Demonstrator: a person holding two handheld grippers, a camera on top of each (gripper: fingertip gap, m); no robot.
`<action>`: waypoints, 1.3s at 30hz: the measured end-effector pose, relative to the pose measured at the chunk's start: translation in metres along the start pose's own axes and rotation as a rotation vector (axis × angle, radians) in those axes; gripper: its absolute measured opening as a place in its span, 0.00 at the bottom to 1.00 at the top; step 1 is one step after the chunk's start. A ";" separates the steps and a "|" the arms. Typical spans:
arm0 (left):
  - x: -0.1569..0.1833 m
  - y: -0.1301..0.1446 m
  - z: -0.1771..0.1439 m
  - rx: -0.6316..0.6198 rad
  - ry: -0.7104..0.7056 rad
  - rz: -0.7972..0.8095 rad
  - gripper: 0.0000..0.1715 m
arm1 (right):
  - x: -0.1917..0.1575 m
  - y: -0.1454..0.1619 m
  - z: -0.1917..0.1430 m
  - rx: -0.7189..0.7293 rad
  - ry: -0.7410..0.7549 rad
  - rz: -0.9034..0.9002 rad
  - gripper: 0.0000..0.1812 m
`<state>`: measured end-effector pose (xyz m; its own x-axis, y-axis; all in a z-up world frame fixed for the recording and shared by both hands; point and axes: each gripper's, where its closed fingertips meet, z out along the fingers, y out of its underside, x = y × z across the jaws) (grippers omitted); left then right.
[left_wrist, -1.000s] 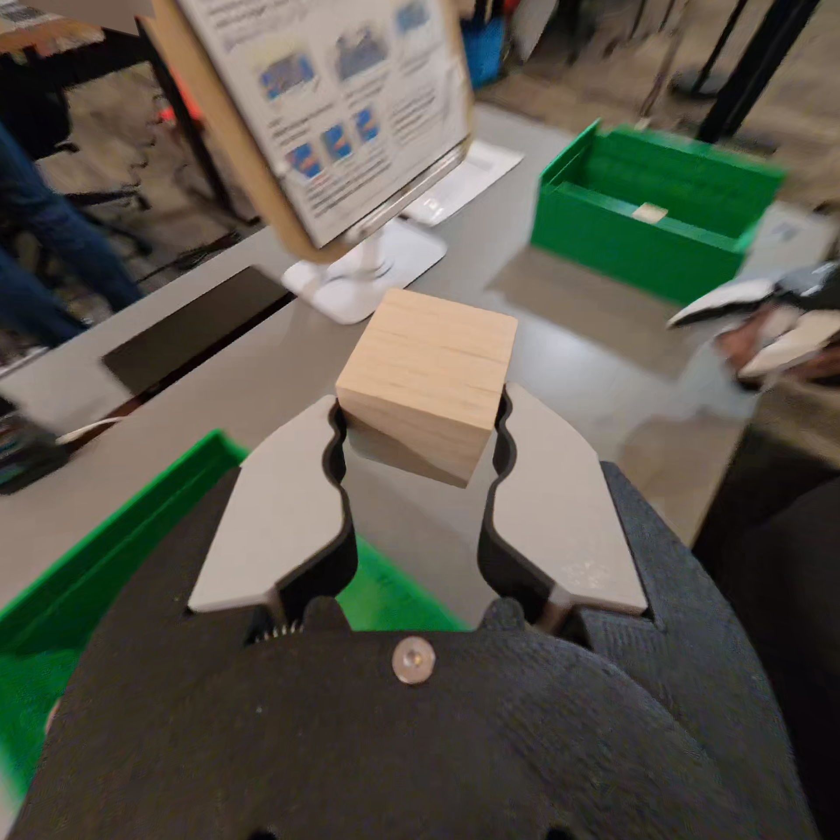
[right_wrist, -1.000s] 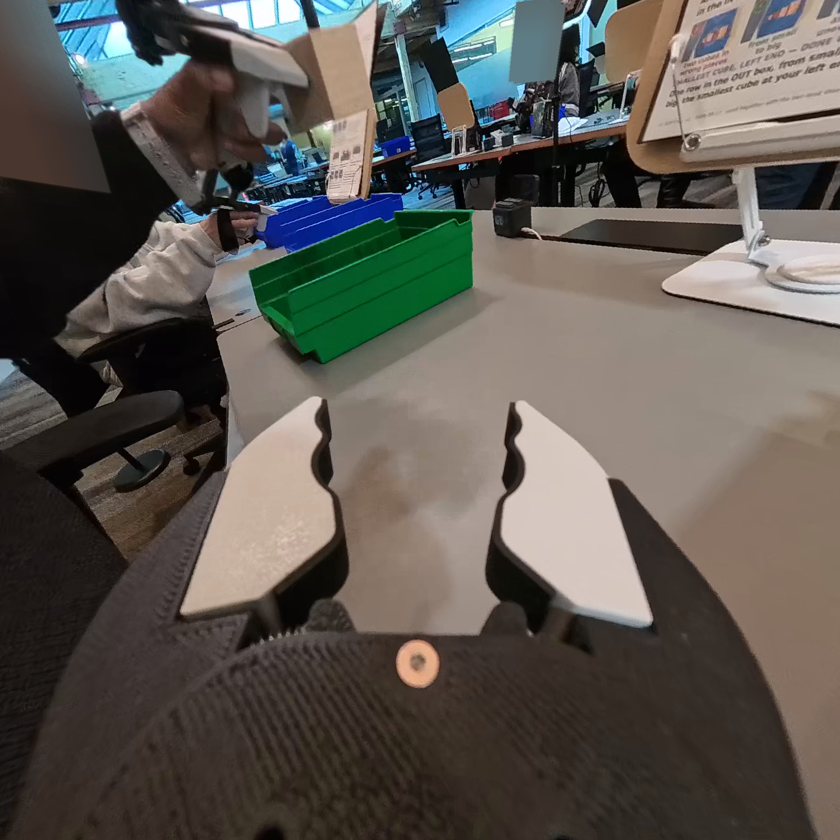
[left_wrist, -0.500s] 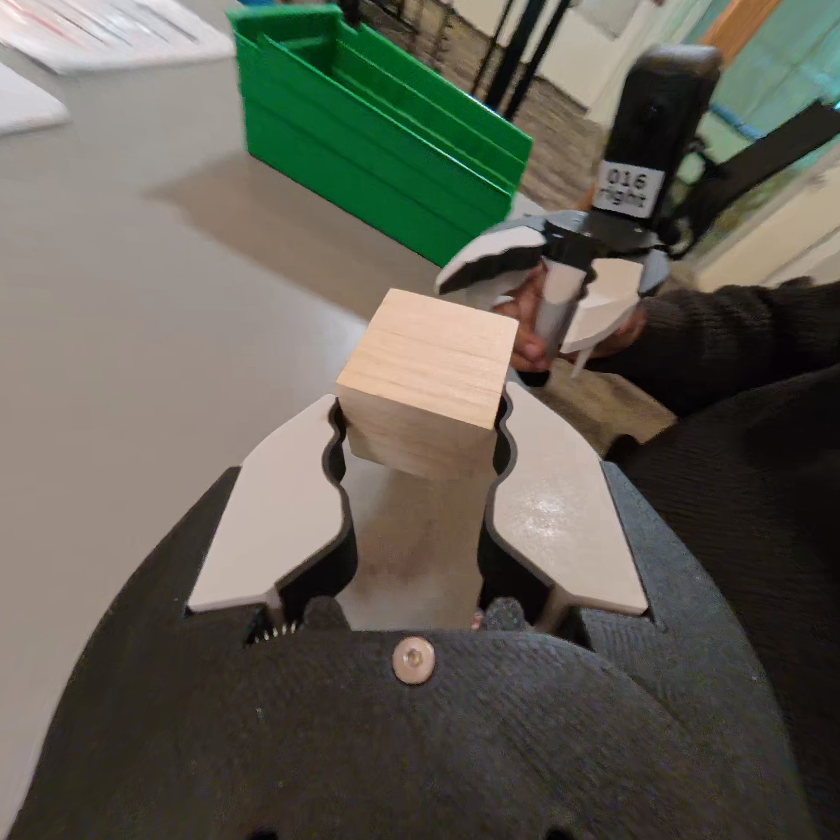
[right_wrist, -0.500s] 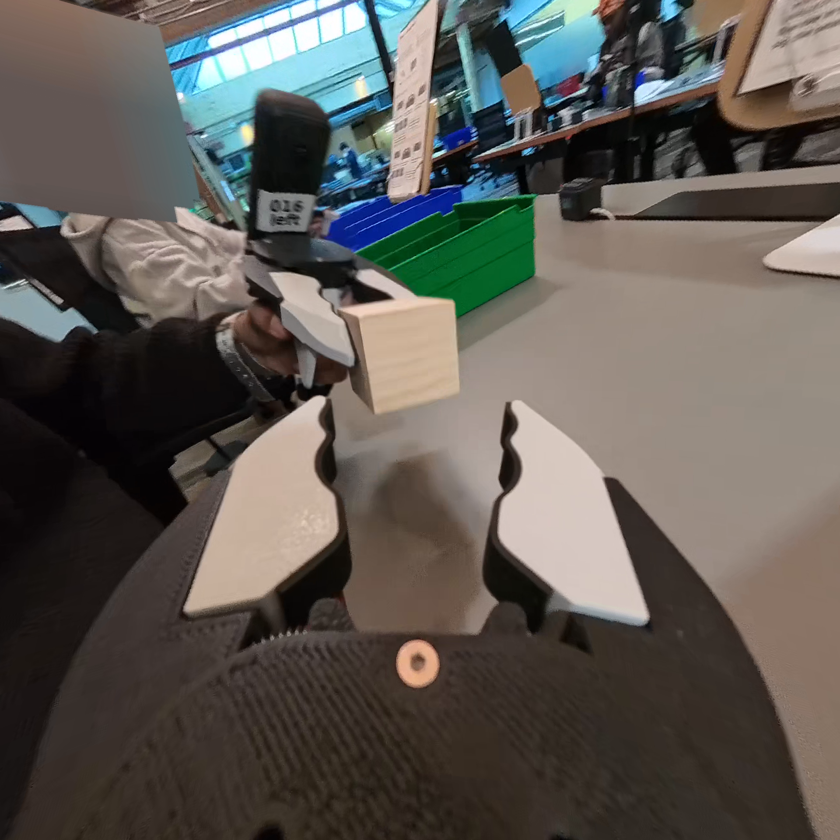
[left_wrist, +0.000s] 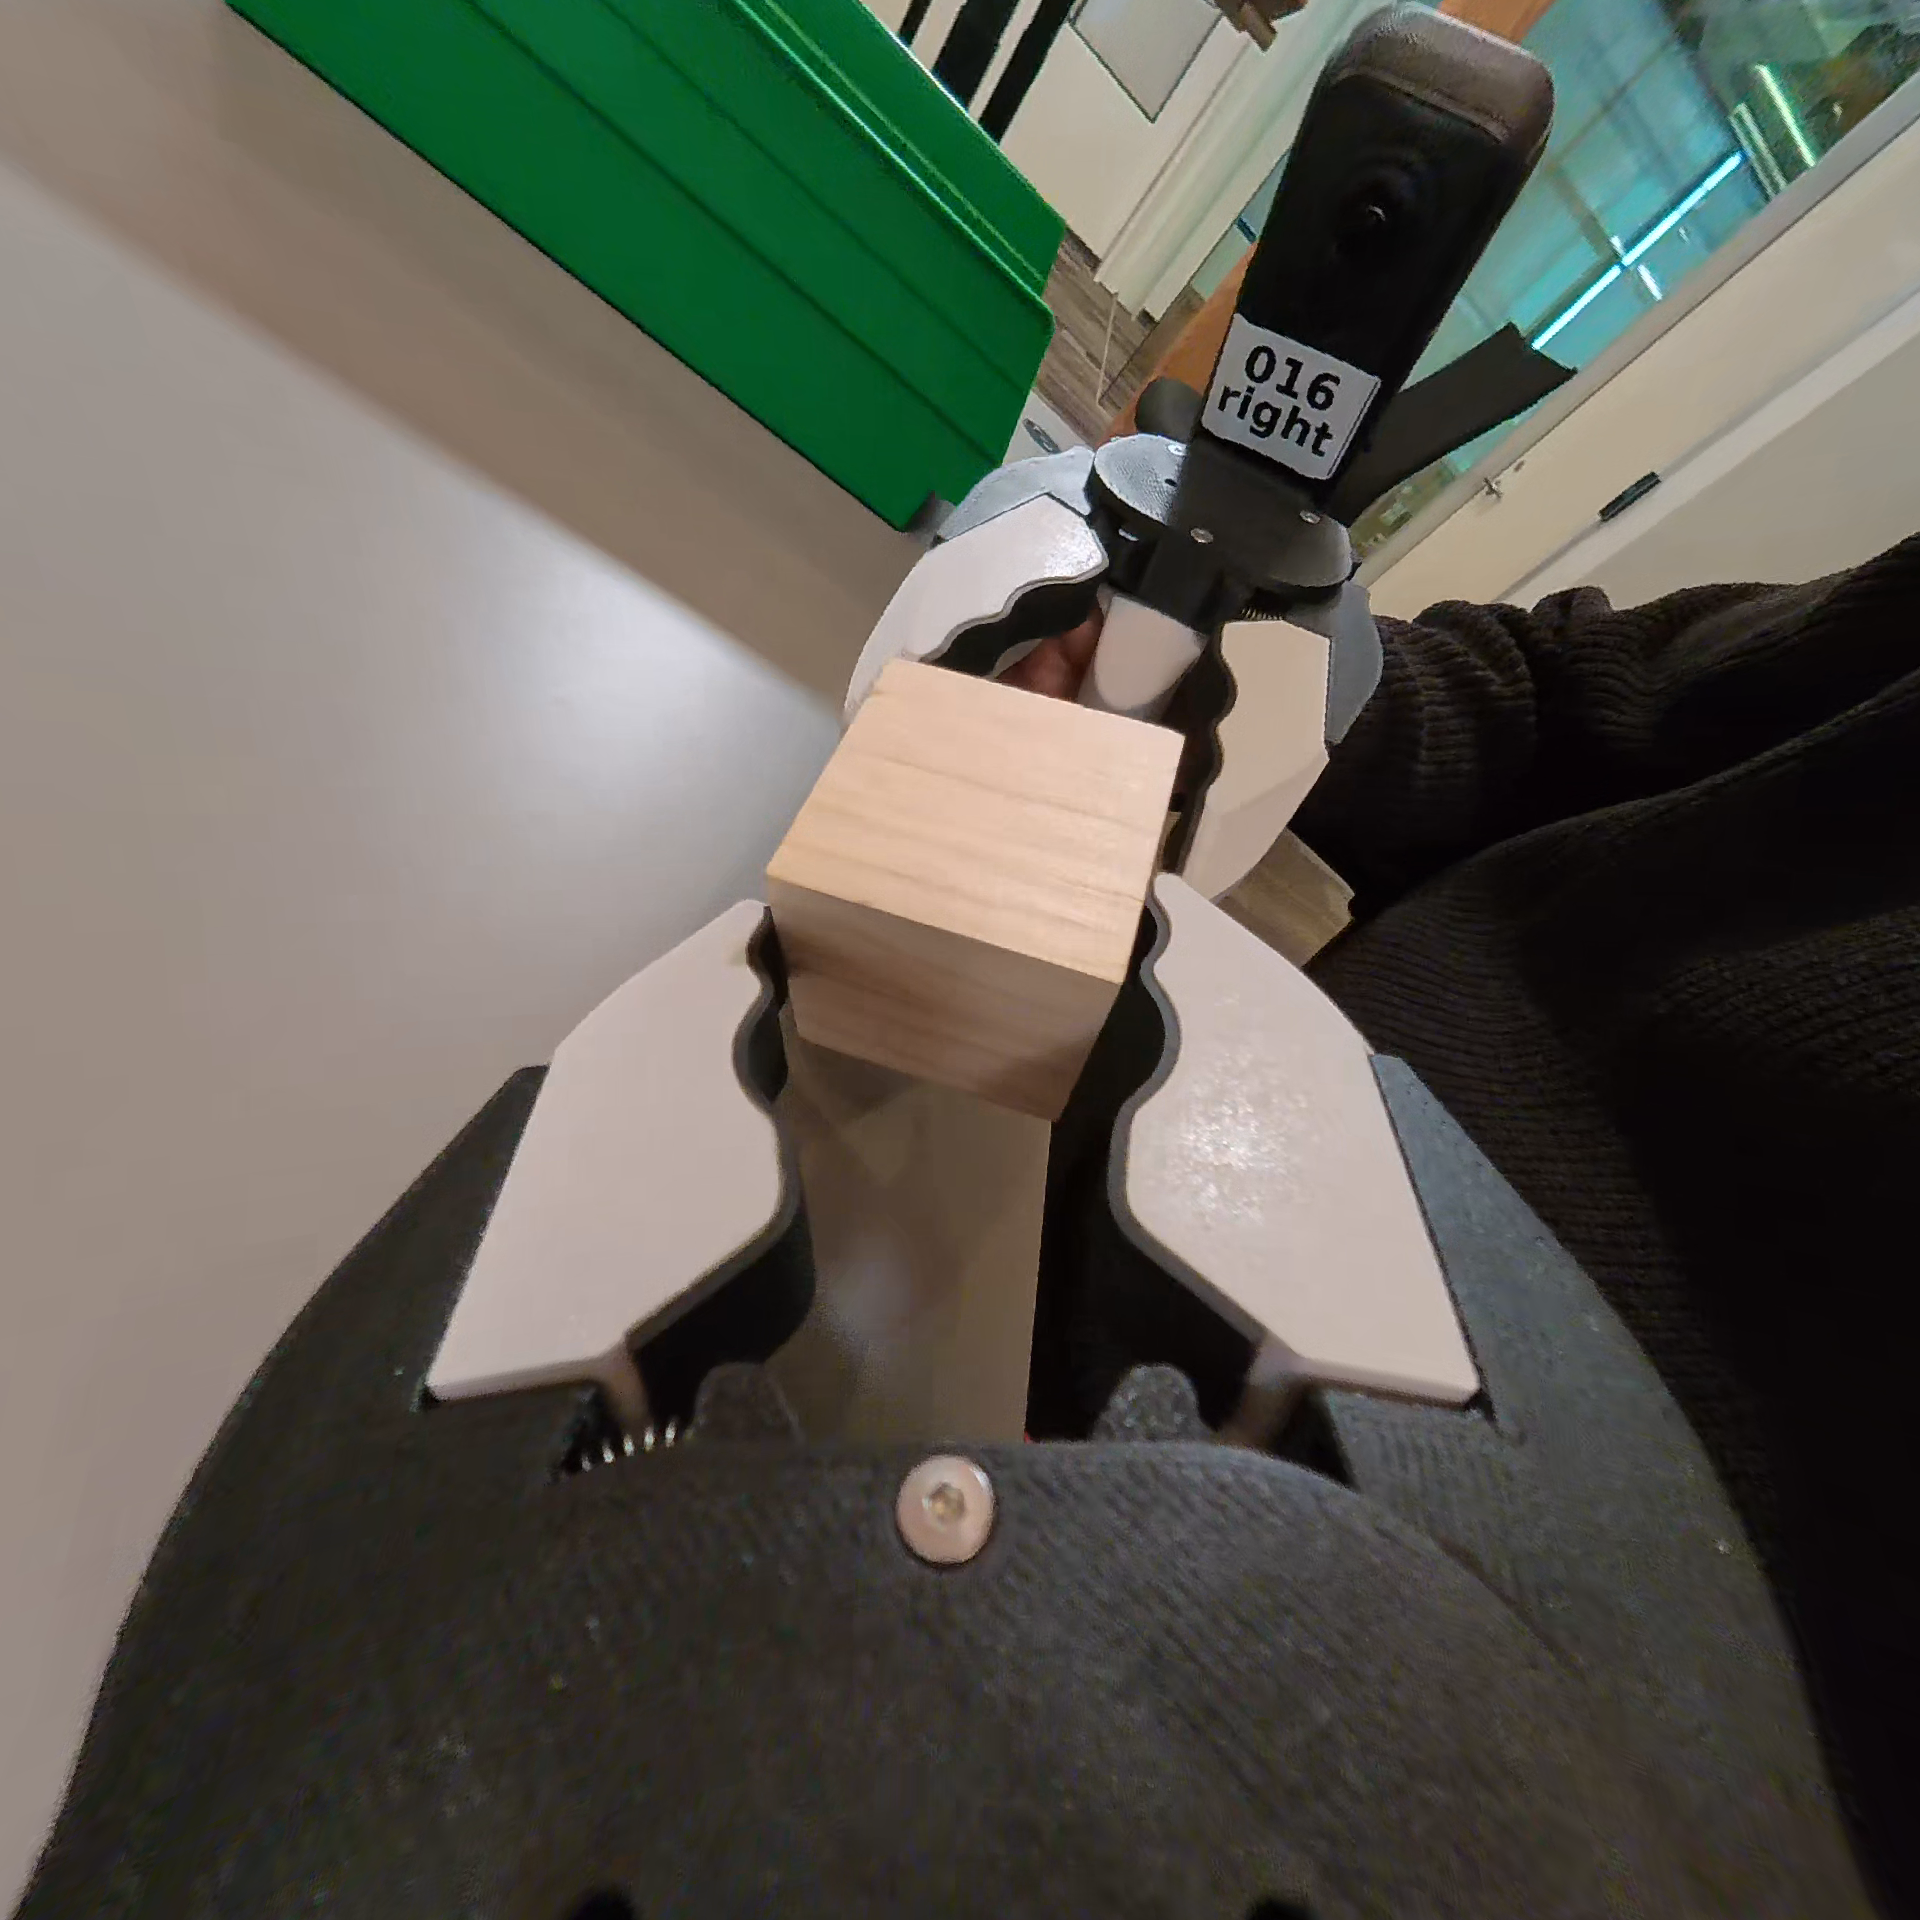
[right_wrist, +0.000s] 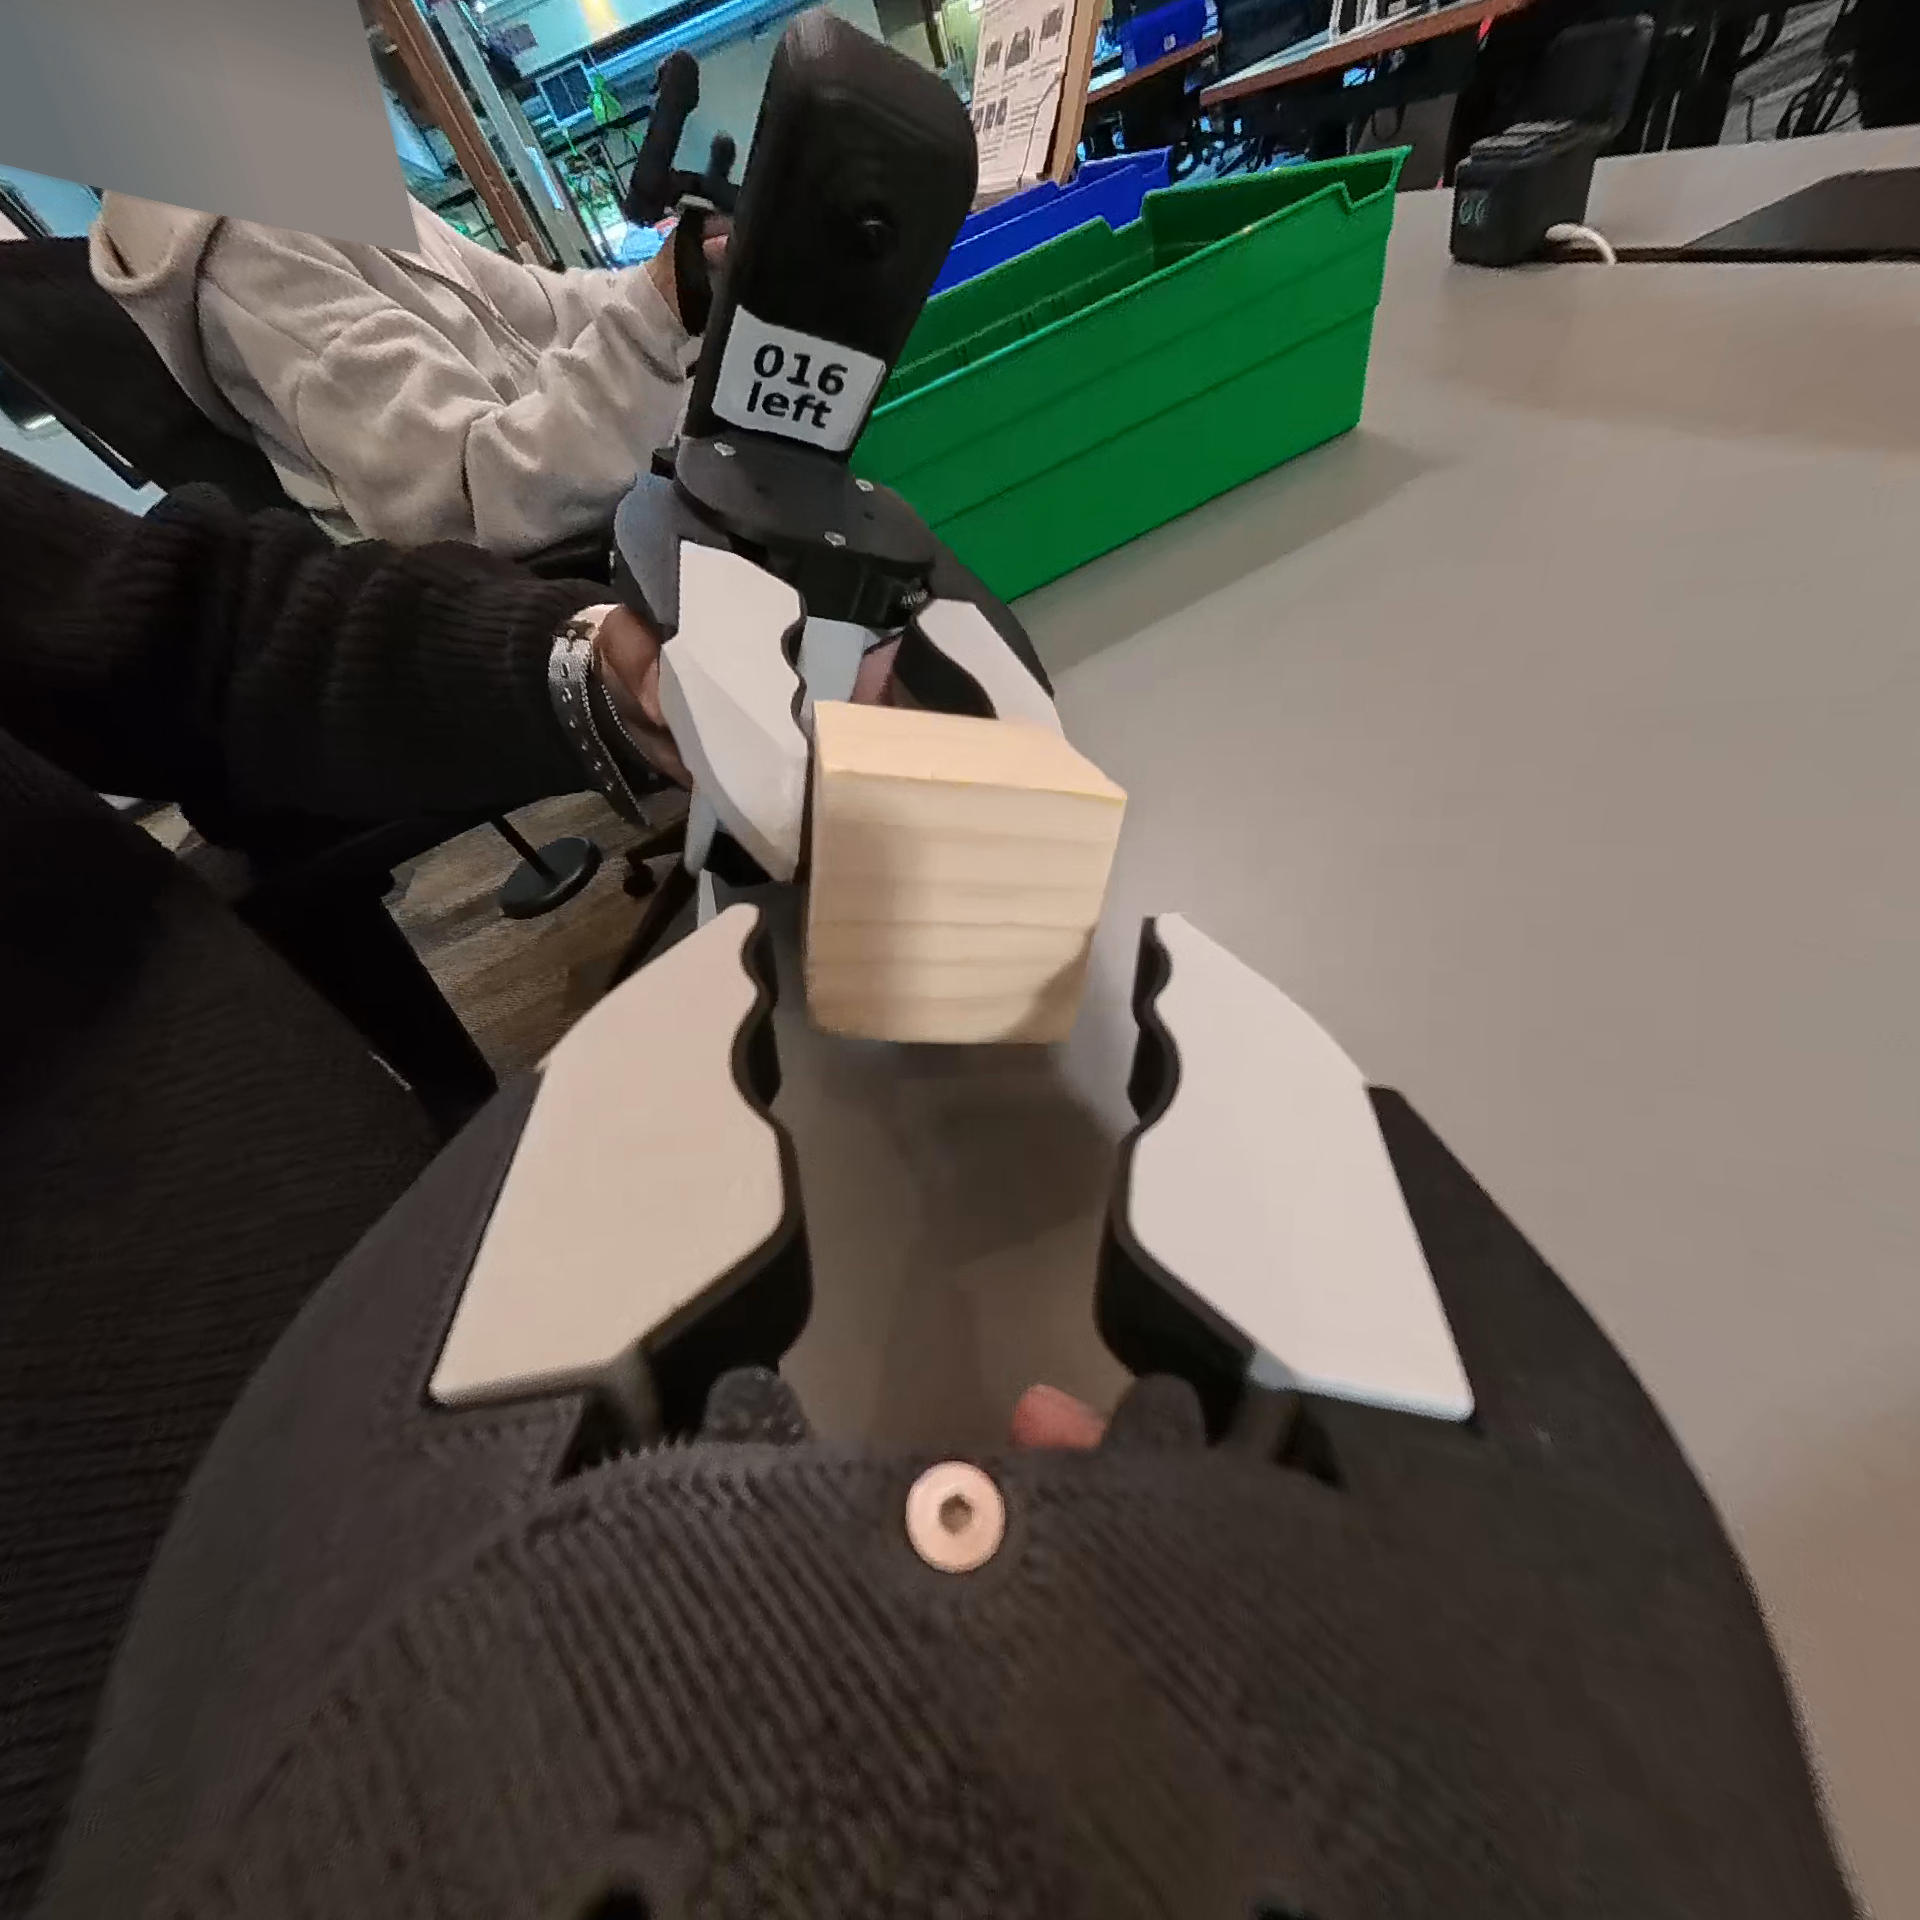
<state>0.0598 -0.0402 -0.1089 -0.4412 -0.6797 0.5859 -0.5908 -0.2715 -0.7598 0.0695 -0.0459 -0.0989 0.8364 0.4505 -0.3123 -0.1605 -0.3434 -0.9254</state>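
Note:
My left gripper (left_wrist: 956, 925) is shut on a pale wooden cube (left_wrist: 977, 883) and holds it above the grey table (left_wrist: 312, 779) near its edge. My right gripper (right_wrist: 951, 935) is open, and the same cube (right_wrist: 956, 883) sits just in front of its fingertips, partly between them and not gripped. The two grippers face each other. In the left wrist view the right gripper (left_wrist: 1091, 686) is behind the cube with its jaws apart. In the right wrist view the left gripper (right_wrist: 862, 717) clamps the cube's far side.
A green bin (left_wrist: 727, 239) stands on the table behind the right gripper; another green bin (right_wrist: 1143, 343) stands behind the left one, with blue bins (right_wrist: 1049, 208) beyond. A small black device (right_wrist: 1517, 197) lies at the far edge. A seated person in a light top (right_wrist: 416, 364) is nearby.
My left gripper has swung right with the cube, away from the sign stand, toward my right gripper. The two have closed in until the cube reaches the open right fingertips.

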 end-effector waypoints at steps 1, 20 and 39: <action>0.001 0.001 0.001 -0.005 0.007 -0.003 0.38 | -0.001 0.000 0.001 -0.001 -0.008 0.009 0.35; 0.004 -0.002 0.000 0.032 0.042 0.011 0.37 | -0.003 0.000 -0.003 -0.007 -0.089 0.093 0.29; 0.008 0.000 0.001 0.025 0.063 0.037 0.40 | -0.002 -0.003 -0.007 -0.007 -0.119 0.142 0.29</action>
<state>0.0573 -0.0467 -0.1044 -0.5051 -0.6454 0.5730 -0.5561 -0.2644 -0.7879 0.0724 -0.0515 -0.0943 0.7372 0.4913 -0.4638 -0.2687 -0.4166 -0.8685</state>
